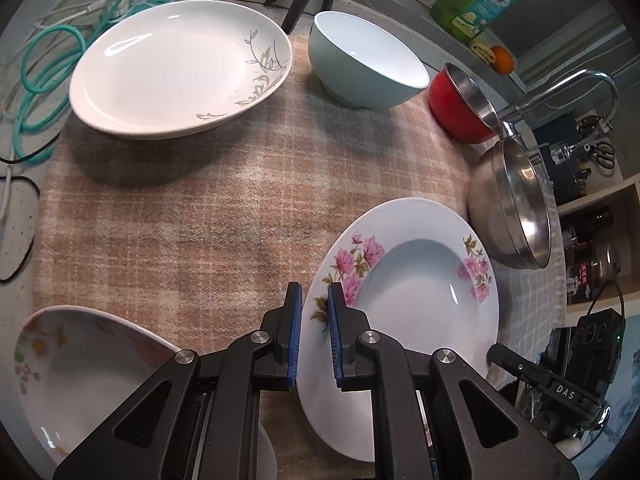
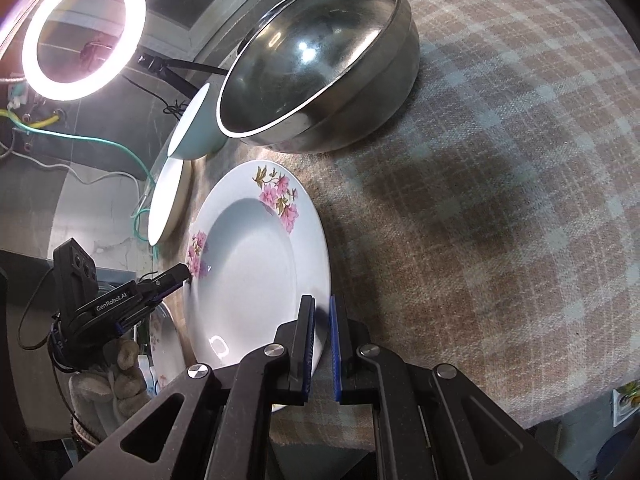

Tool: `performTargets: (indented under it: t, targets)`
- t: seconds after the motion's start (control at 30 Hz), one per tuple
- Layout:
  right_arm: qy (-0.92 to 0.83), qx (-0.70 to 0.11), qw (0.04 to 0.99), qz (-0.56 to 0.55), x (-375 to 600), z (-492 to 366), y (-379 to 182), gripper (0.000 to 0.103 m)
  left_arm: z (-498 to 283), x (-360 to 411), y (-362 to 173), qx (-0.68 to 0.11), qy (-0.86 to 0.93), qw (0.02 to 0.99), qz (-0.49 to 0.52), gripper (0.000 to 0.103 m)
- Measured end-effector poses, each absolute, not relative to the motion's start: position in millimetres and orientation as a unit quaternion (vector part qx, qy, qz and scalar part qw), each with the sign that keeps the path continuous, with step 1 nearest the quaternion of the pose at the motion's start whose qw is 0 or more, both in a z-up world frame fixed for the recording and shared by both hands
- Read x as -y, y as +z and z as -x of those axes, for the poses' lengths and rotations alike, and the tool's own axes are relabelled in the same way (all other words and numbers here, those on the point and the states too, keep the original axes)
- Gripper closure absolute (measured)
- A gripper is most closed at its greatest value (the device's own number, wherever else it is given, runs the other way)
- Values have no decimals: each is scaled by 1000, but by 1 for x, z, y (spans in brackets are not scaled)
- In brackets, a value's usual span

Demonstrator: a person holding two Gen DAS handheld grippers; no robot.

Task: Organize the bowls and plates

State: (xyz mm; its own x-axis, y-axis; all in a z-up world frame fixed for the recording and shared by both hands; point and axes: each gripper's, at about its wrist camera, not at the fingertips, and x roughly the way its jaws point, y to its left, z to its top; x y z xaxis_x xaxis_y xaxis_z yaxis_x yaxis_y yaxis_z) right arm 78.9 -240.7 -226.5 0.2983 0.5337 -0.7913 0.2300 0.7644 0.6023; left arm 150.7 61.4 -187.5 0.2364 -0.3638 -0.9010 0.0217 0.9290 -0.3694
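Two grippers: both closed on the rim of one flowered plate [image 1: 416, 280], from opposite edges.
Left gripper [image 1: 314, 334]: blue pads narrow, plate rim clamped between them near the pink flower print.
Right gripper [image 2: 322, 344]: pads narrow, gripping the plate's near rim; inner finger over the plate face, outer finger on the cloth side.
Flowered plate position: tilted, on or just above the plaid cloth [image 1: 200, 208]; contact with the cloth cannot be told.
Steel bowl [image 2: 320, 60]: on the cloth, just beyond the flowered plate, apart from both grippers.
Blue bowl [image 1: 364, 60]: upright at the far end of the cloth, beside the red bowl [image 1: 460, 108].
Leaf-pattern plate [image 1: 180, 68]: far left on the cloth, well apart from the grippers.
Second floral dish [image 1: 80, 372]: near left, beside the left gripper, not touched.
Ring light [image 2: 80, 32]: lit, off the cloth, far left in the right wrist view.
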Motion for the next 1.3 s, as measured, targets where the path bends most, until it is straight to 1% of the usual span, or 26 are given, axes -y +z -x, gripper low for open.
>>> performTargets:
  t: [0.8, 0.9, 1.1, 1.17, 1.3]
  targets:
    - [120, -601, 735, -291, 242, -66, -225, 96, -143, -47, -187, -601, -121, 780, 122, 92]
    - [122, -600, 737, -286, 242, -65, -223, 93, -143, -47, -187, -601, -120, 781, 121, 92]
    - [116, -594, 752, -261, 245, -63, -216, 92, -139, -52, -179, -591, -106, 791, 115, 92]
    - [111, -589, 759, -255, 247, -61, -212, 89, -136, -56, -173, -582, -99, 798, 116, 92]
    - [107, -577, 775, -234, 250, -57, -202, 87, -129, -60, -156, -561, -98, 813, 122, 92]
